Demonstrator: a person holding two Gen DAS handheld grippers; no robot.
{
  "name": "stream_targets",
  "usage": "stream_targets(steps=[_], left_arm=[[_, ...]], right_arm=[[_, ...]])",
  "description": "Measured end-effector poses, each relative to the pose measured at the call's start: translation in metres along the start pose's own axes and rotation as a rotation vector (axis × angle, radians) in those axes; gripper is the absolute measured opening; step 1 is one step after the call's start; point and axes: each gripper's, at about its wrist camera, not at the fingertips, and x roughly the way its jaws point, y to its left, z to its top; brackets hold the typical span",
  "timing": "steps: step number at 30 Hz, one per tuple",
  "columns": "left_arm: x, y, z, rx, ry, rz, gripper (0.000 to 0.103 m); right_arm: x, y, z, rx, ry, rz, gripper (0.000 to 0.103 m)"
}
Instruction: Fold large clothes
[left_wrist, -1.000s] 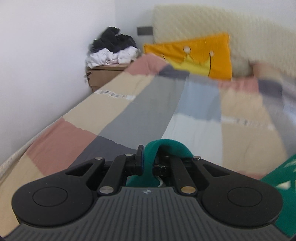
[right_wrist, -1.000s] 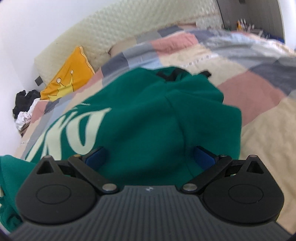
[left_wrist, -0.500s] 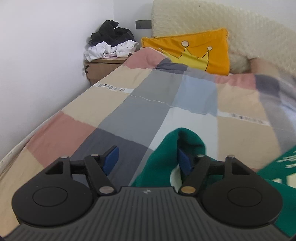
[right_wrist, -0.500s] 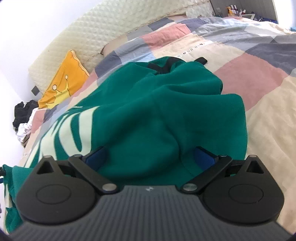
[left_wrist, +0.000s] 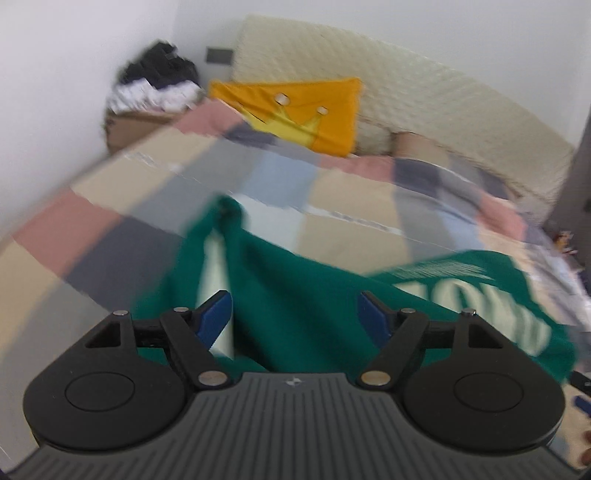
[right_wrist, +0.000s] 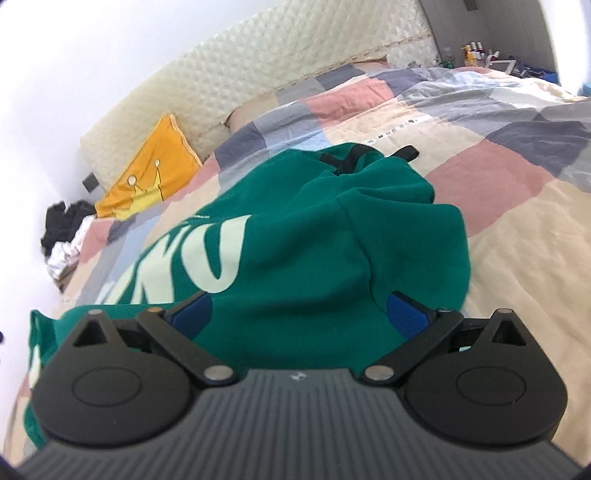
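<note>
Left wrist view, nearest first: the left hand-held gripper (left_wrist: 294, 314) has its blue pads (left_wrist: 214, 314) spread wide and still opening, with green cloth lying under the gap but nothing pinched between them, so it holds nothing. Just beyond it the green sweatshirt (left_wrist: 295, 280) lies on the bed (left_wrist: 92, 236), and a narrow part of it, which I take for a sleeve (left_wrist: 221, 221), runs away from the gripper and ends in a bunched tip on the patchwork cover; this view is smeared, so the finer creases are lost. From the right wrist view, the right hand-held gripper (right_wrist: 299, 314) also stands wide apart over the garment, its pads on either side of a rounded hump of cloth without pressing on it, as far as I can judge, so it too grips nothing. The sweatshirt (right_wrist: 295, 229) is heaped rather than flat, its pale lettering (right_wrist: 207, 258) partly showing and what looks like the hood with black cords (right_wrist: 347, 158) at the far end. Farther off sit a yellow crown cushion (right_wrist: 147, 177), the quilted headboard (right_wrist: 258, 70) and a pile of dark and white clothes (right_wrist: 64, 232) on a box by the wall. To my eye the folding is at an early stage: perhaps one sleeve has been laid out, but the body is still rumpled, and smoothing, bringing in the other side and the final folds all remain.
</note>
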Motion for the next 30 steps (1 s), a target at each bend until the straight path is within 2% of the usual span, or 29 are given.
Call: stream_targets(steps=[2, 4, 8, 10, 12, 15, 20, 24, 27, 30], left_arm=[[-0.004, -0.019, -0.015, -0.019, 0.025, -0.034, 0.079], [-0.006, -0.040, -0.030, 0.004, 0.043, -0.052, 0.079], [-0.001, -0.077, -0.058, -0.001, 0.101, -0.110, 0.079], [0.003, -0.097, -0.076, 0.061, 0.116, -0.072, 0.079], [0.009, -0.113, -0.092, 0.125, 0.107, -0.077, 0.079], [0.020, -0.124, -0.111, 0.167, 0.114, -0.076, 0.079], [0.038, -0.118, -0.126, 0.190, 0.115, -0.050, 0.079], [0.039, -0.094, -0.127, 0.092, 0.118, -0.058, 0.079], [0.033, -0.072, -0.128, -0.016, 0.126, -0.060, 0.079], [0.033, -0.057, -0.124, -0.105, 0.132, -0.046, 0.079]], right_arm=[[-0.013, -0.004, -0.001, 0.048, -0.009, 0.023, 0.103], [-0.024, -0.005, -0.006, 0.073, -0.014, 0.023, 0.103], [-0.030, -0.013, -0.016, 0.145, 0.027, 0.023, 0.103], [-0.027, -0.020, -0.022, 0.201, 0.060, 0.025, 0.103], [-0.021, -0.030, -0.030, 0.274, 0.106, 0.032, 0.103], [-0.007, -0.042, -0.040, 0.372, 0.183, 0.062, 0.102], [0.011, -0.034, -0.050, 0.356, 0.235, 0.036, 0.102], [0.029, -0.035, -0.061, 0.398, 0.297, 0.035, 0.103], [0.037, -0.032, -0.060, 0.399, 0.296, 0.041, 0.103], [0.044, -0.031, -0.060, 0.439, 0.294, 0.094, 0.103]])
